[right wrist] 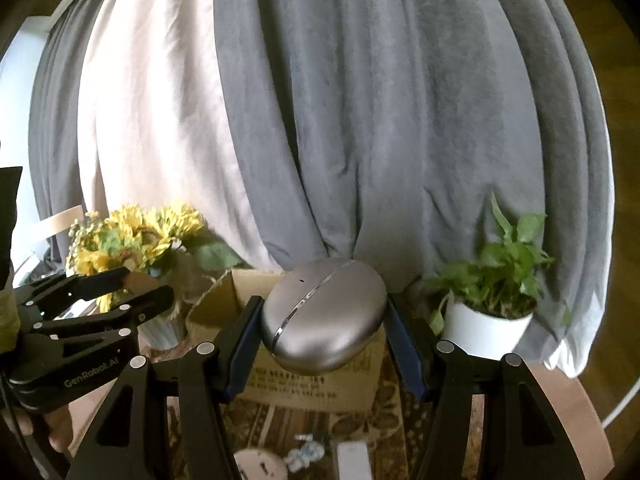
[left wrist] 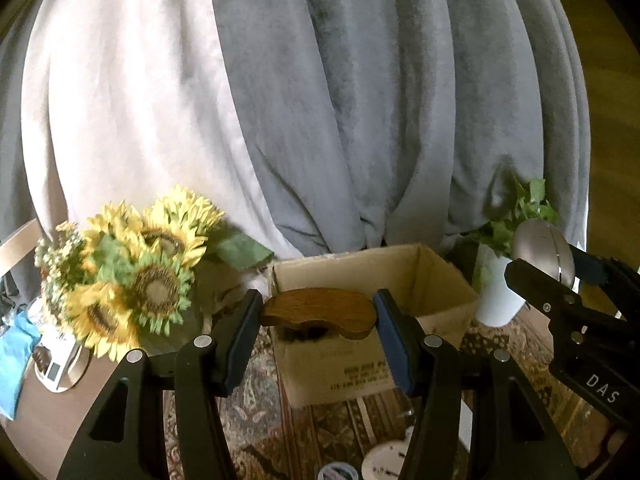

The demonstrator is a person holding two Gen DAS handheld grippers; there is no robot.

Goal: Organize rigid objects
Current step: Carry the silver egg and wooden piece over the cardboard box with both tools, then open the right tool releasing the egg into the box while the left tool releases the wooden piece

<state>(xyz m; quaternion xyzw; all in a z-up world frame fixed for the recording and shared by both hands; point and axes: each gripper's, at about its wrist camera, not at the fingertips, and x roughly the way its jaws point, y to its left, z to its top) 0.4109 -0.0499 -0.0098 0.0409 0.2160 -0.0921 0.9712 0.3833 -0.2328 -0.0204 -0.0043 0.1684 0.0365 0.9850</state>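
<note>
You are holding a curved brown wooden piece (left wrist: pixel 320 312) across its ends in the left gripper (left wrist: pixel 318 314), jaws closed onto it at a medium width. It is sitting centre frame in the left wrist view, raised just in front of the open brown cardboard box (left wrist: pixel 432 280), likely so it can go over the rim and drop in.

Your right gripper (right wrist: pixel 324 316) is clamping a smooth silver oval metal case (right wrist: pixel 324 316) with a shiny seam line, pads on its two sides, tilted. It is hanging centre frame in the right wrist view, also in front of and above the box (right wrist: pixel 320 384). In the left view the case (left wrist: pixel 542 250) is showing at right edge, beside the white pot with a green leafy plant (left wrist: pixel 500 292).

Both items are looking lifted clear of the patterned rug-like cloth (left wrist: pixel 272 432) on the bench, so both seem headed for the box. The bunch of yellow artificial sunflowers (left wrist: pixel 132 276) is standing left of the box, close enough to snag. Small white items at bottom centre are too blurred to name.
</note>
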